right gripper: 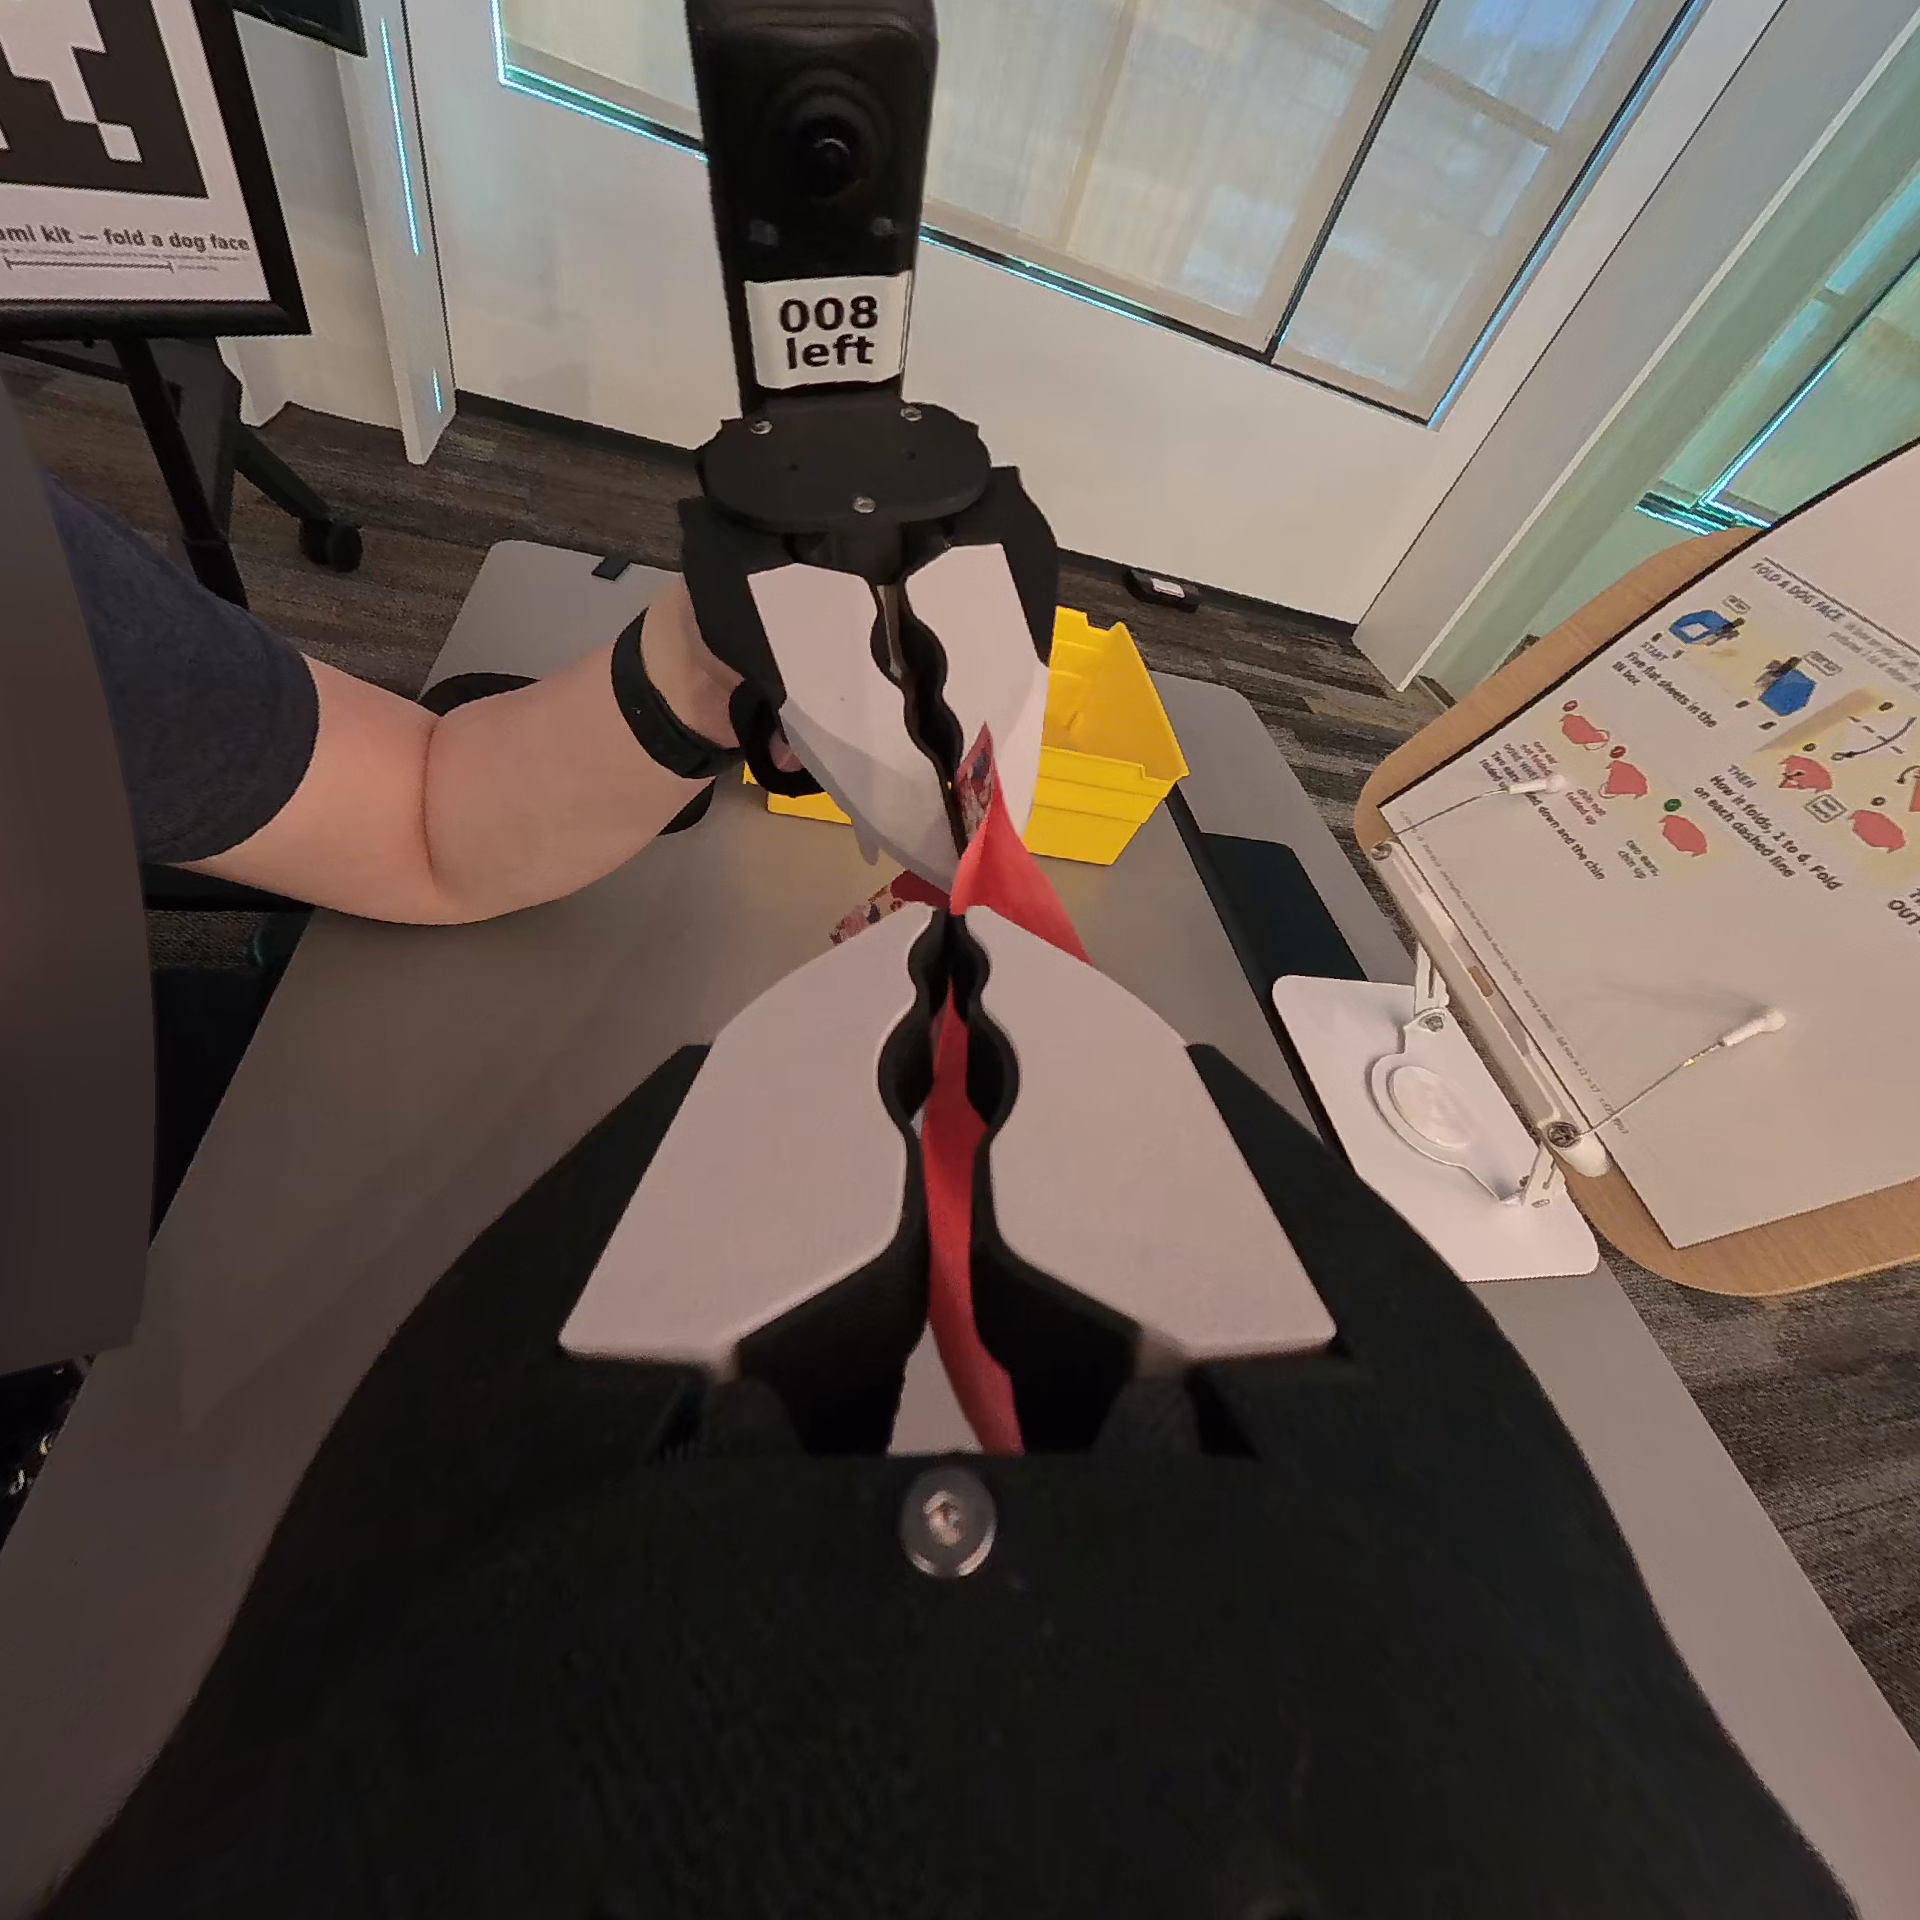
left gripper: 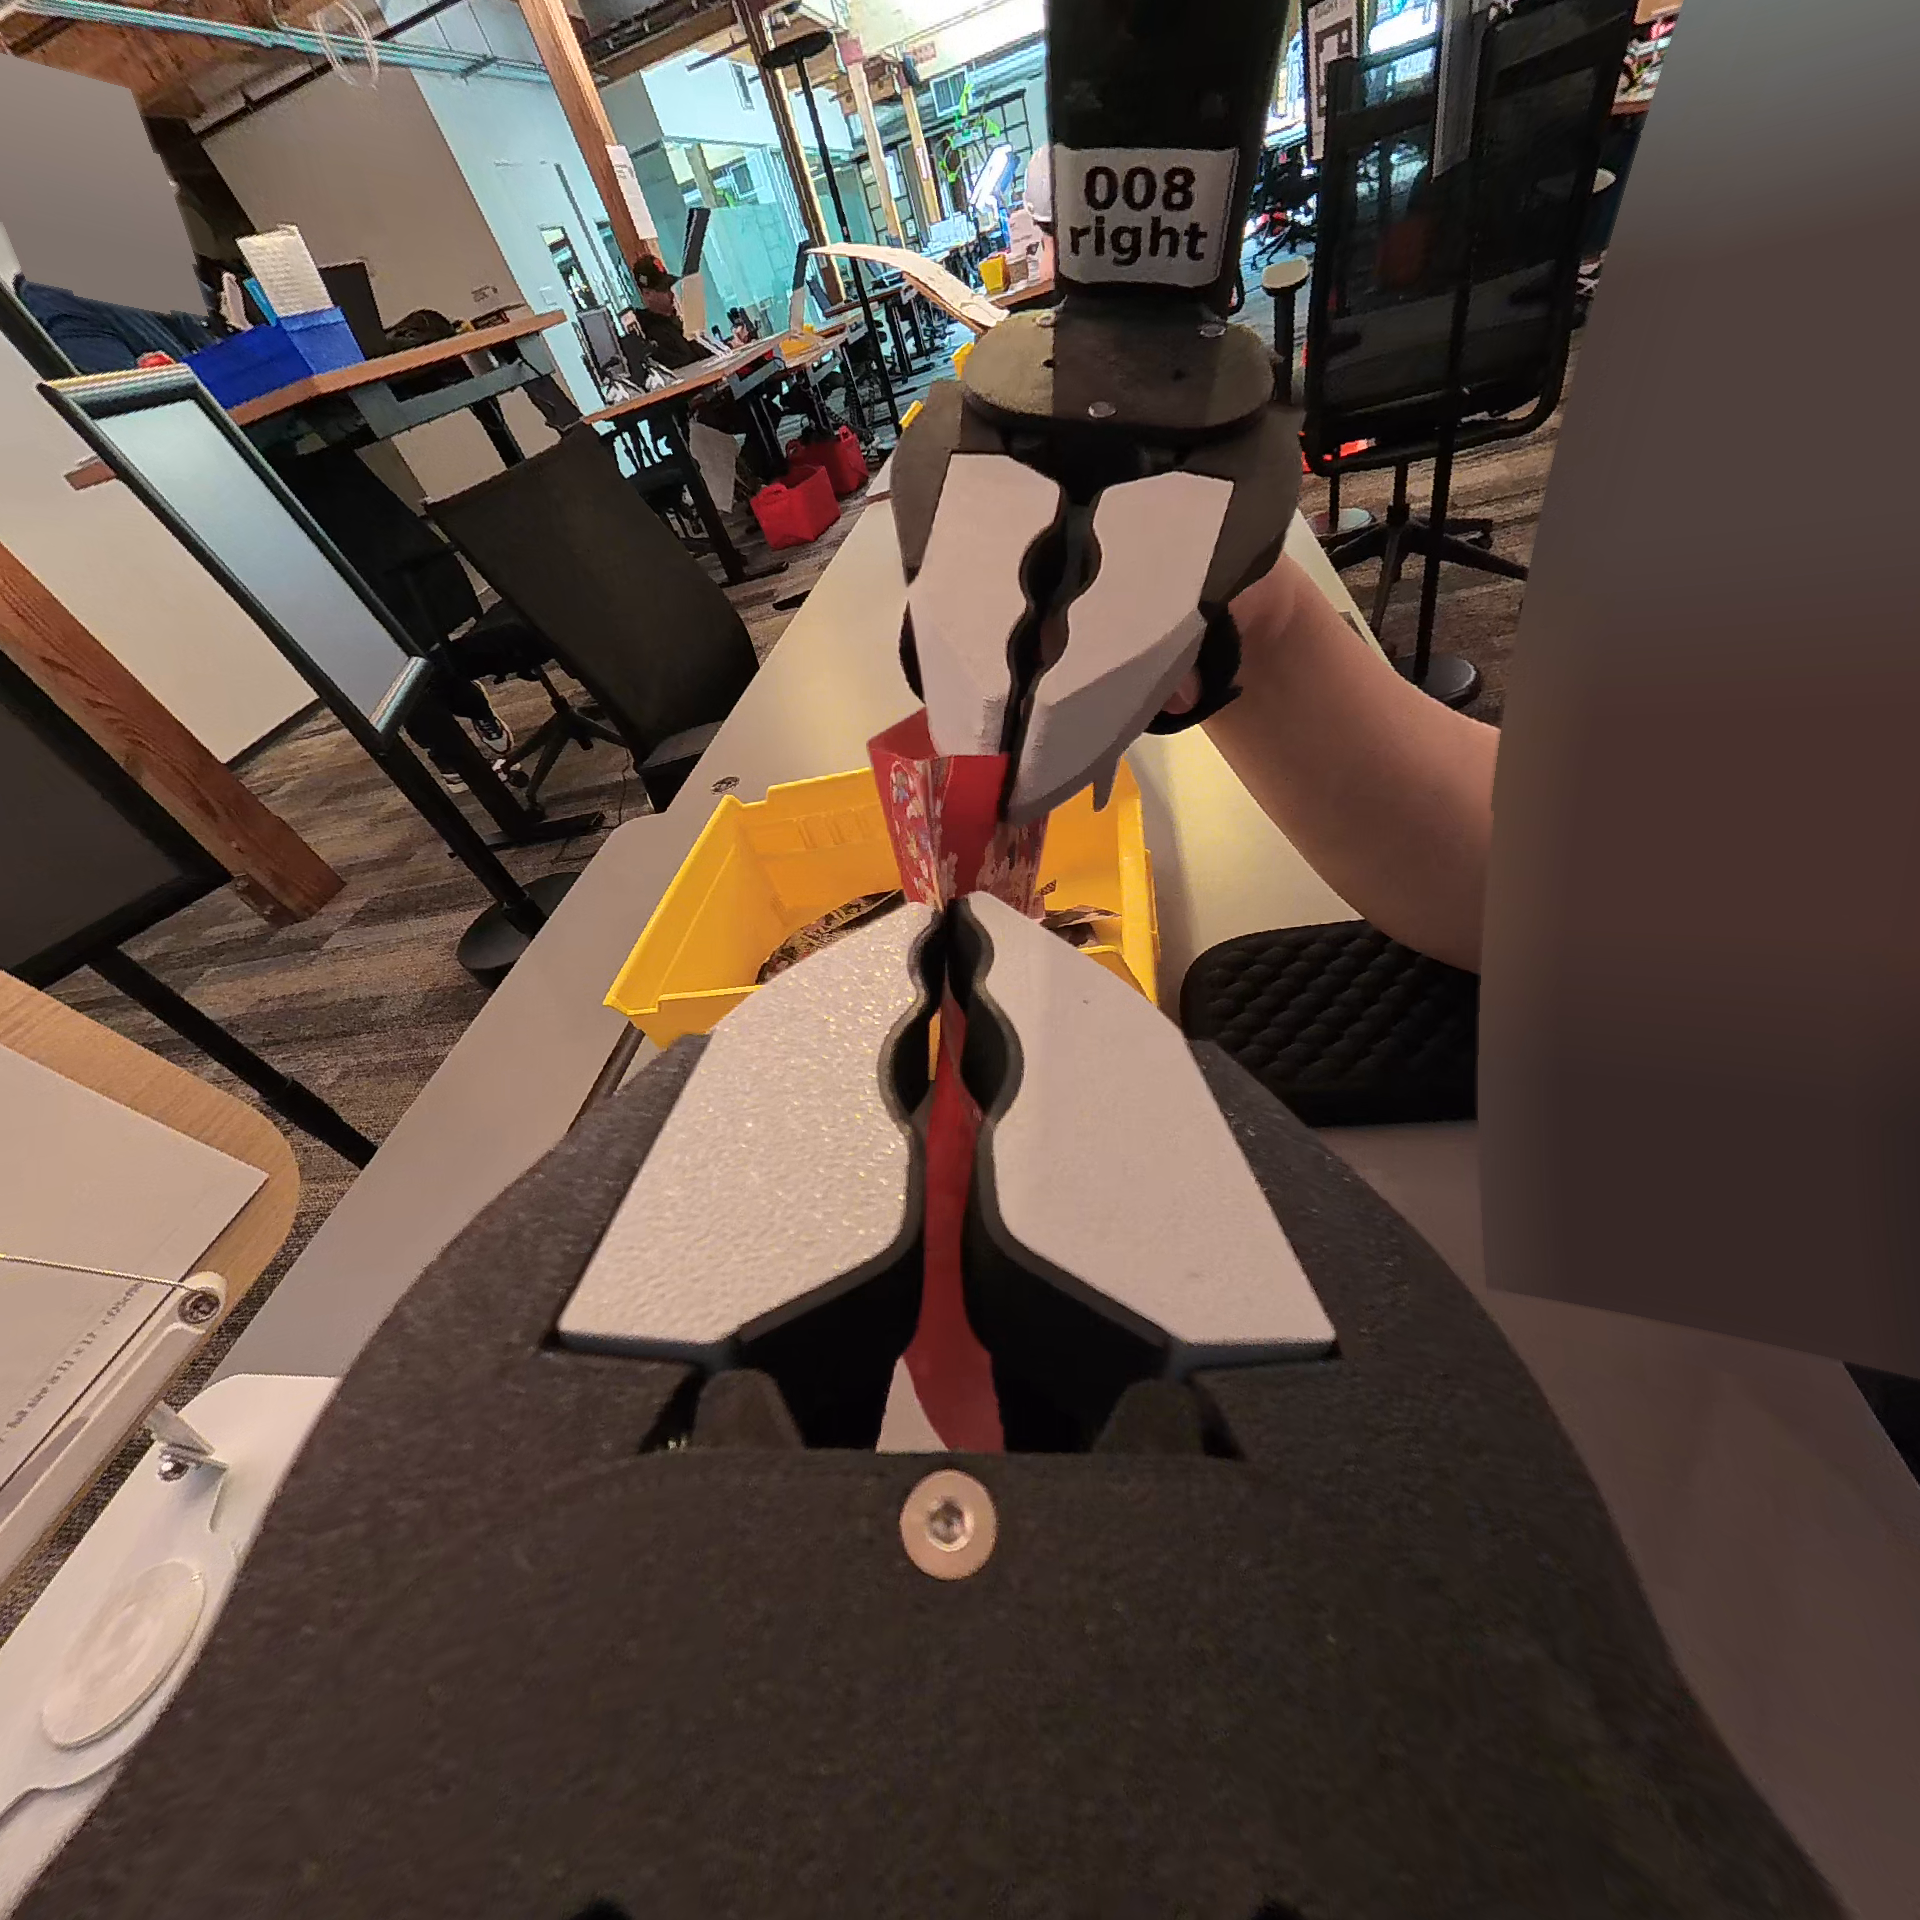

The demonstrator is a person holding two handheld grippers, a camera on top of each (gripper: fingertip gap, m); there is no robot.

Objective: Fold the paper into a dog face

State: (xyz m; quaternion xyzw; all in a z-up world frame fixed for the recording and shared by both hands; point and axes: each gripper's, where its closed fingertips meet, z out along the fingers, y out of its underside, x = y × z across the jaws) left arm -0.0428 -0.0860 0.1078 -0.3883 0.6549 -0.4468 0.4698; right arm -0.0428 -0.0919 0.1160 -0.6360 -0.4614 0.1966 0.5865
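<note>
A red paper (left gripper: pixel 940 831) with a flower pattern on one side is held in the air between both grippers, above the grey table (right gripper: pixel 468 1039). My left gripper (left gripper: pixel 951 914) is shut on one end of it, and a red strip runs back between its fingers. My right gripper (left gripper: pixel 1008 805) faces it from beyond, shut on the paper's other end. In the right wrist view my right gripper (right gripper: pixel 951 920) grips the red paper (right gripper: pixel 1029 894), and the left gripper (right gripper: pixel 951 857) meets it tip to tip. The paper is folded and partly hidden by the fingers.
A yellow bin (left gripper: pixel 727 914) holding patterned sheets stands on the table just beyond the grippers; it also shows in the right wrist view (right gripper: pixel 1101 769). An instruction board on a white stand (right gripper: pixel 1662 935) stands beside the table. A black padded rest (left gripper: pixel 1330 1018) lies near the person's forearm. My two grippers' fingertips are within a few centimetres of each other.
</note>
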